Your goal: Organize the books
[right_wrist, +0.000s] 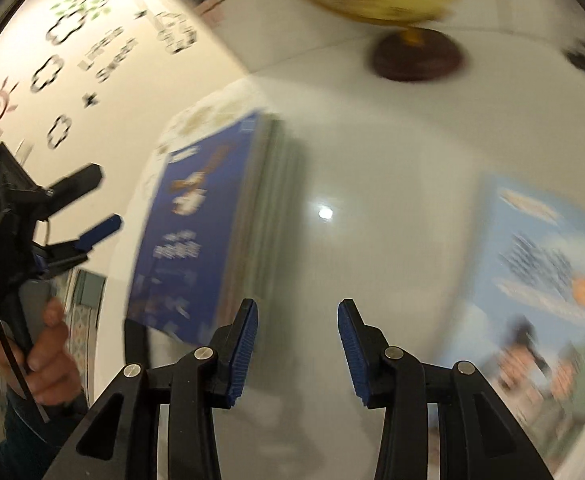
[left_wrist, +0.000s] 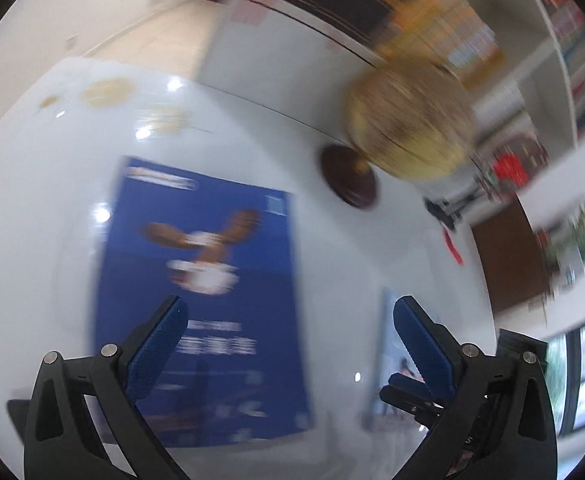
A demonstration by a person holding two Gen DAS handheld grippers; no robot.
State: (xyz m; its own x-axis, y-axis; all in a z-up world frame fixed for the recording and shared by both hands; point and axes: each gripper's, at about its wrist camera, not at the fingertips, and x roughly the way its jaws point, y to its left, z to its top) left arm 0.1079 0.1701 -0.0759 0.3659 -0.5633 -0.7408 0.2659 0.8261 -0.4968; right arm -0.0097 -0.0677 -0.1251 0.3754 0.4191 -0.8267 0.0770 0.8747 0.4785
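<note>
i judge little sorted yet: blue book (left_wrist: 200, 280) and light-blue book (right_wrist: 532, 280) lie apart, my left gripper (left_wrist: 288, 344) and right gripper (right_wrist: 298, 344) both released, grasping nothing.

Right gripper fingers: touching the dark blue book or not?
Apart. The right wrist view shows the right gripper open over bare white table, nothing between its fingers; the dark blue book lies further left.

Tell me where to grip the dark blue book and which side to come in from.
Grip the dark blue book by its page edge, coming in from the bare table beside it. It lies flat, cover up, so only a thin side can fit between the fingers. That side looks unobstructed; the right tool is open and nearest.
</note>
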